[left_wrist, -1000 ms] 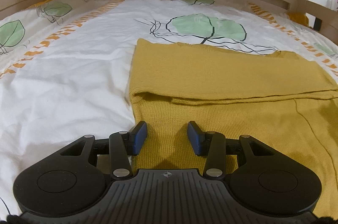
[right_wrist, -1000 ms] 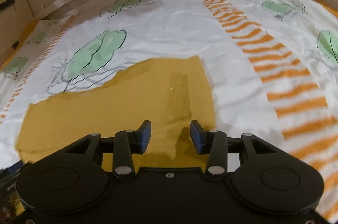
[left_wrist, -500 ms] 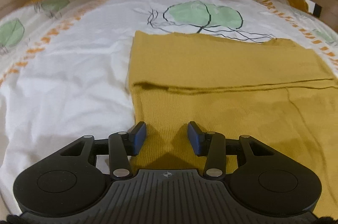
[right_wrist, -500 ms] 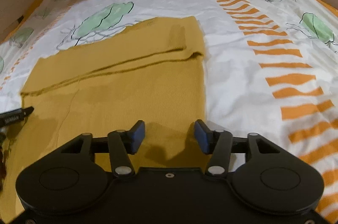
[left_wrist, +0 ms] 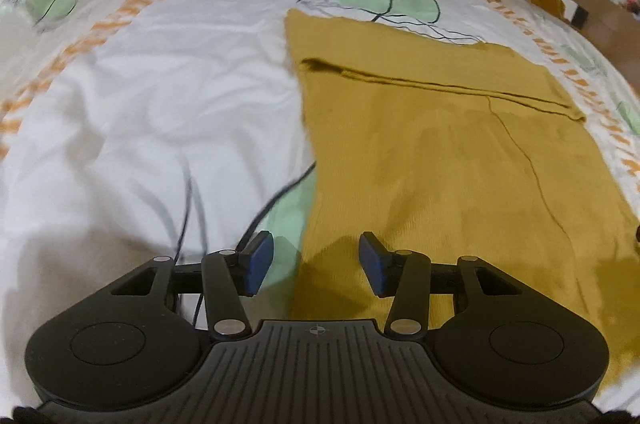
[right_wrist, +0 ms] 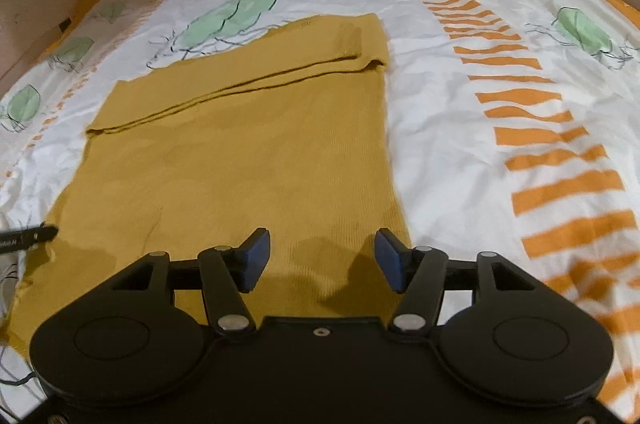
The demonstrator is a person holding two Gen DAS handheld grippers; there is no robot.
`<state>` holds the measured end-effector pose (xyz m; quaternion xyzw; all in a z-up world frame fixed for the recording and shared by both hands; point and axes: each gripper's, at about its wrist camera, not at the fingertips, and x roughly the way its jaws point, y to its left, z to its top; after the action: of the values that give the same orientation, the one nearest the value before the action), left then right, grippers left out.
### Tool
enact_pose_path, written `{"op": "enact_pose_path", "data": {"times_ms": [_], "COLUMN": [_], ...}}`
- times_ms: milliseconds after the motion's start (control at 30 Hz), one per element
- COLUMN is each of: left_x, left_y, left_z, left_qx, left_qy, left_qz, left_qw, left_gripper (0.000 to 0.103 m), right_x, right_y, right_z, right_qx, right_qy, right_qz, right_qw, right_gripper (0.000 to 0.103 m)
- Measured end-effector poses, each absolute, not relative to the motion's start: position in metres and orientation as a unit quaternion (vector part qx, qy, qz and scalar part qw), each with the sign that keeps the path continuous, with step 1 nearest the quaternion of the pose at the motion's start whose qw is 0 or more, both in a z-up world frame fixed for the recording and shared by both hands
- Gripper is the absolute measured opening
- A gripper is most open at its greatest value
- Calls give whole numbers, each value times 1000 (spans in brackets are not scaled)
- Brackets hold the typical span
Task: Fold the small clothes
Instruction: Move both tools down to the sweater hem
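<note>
Left wrist view puts your left gripper at the near left edge of the mustard garment: one blue pad sits over the white bedsheet, the other over the knit. The garment lies flat across the centre and right of that frame, its far end already turned over in a band near the top.

The risk is a thin or uneven pinch. If you close now with only the edge between the pads, you may catch just the top layer, or snag the sheet along with it, and the fold would drag crooked. The two hands also sit at opposite sides, so lifting one sooner than the other would likely skew the far band.

Your right gripper hovers over the lower right corner of the garment in the right wrist view, one pad close to its right edge. Both sets of jaws are spread wide and hold nothing; whether any pad touches the cloth, you cannot tell from here.
</note>
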<state>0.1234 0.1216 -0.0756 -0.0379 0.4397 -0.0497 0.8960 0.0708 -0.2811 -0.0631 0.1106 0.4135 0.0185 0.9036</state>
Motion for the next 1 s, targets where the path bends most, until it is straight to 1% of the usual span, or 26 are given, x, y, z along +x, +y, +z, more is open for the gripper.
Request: {"op": "enact_pose_path", "data": {"times_ms": [67, 133, 233, 300, 400, 500, 767, 933, 1000], "left_x": [112, 98, 77, 64, 45, 31, 30, 35, 36], "left_y": [126, 130, 133, 132, 129, 122, 108, 104, 103], "left_z": [-70, -64, -57, -55, -55, -59, -72, -80, -82], "left_qx": [-48, -56, -58, -49, -26, -9, 20, 24, 22], "left_qy": [436, 431, 424, 423, 421, 424, 437, 450, 452], "left_qz": [-43, -35, -28, -29, -33, -38, -57, -62, -64], "left_qw": [898, 900, 903, 904, 906, 905, 897, 891, 890], "left_gripper": [46, 46, 46, 46, 46, 46, 46, 48, 50], "right_x": [61, 50, 35, 24, 10, -2, -16, -14, -11], "right_y": [-283, -284, -284, -284, -285, -285, -293, -294, -297], "right_z": [-58, -53, -46, -42, -40, -41, -52, -54, -56], "right_qx": [114, 115, 103, 90, 73, 64, 90, 110, 130], "right_qy": [405, 396, 380, 370, 363, 366, 390, 388, 390], "right_qz": [17, 14, 6, 0, -9, -15, -13, -8, -6], "right_qw": [907, 911, 919, 925, 929, 928, 917, 915, 912], "right_gripper": [64, 69, 70, 71, 76, 76, 78, 86, 86]}}
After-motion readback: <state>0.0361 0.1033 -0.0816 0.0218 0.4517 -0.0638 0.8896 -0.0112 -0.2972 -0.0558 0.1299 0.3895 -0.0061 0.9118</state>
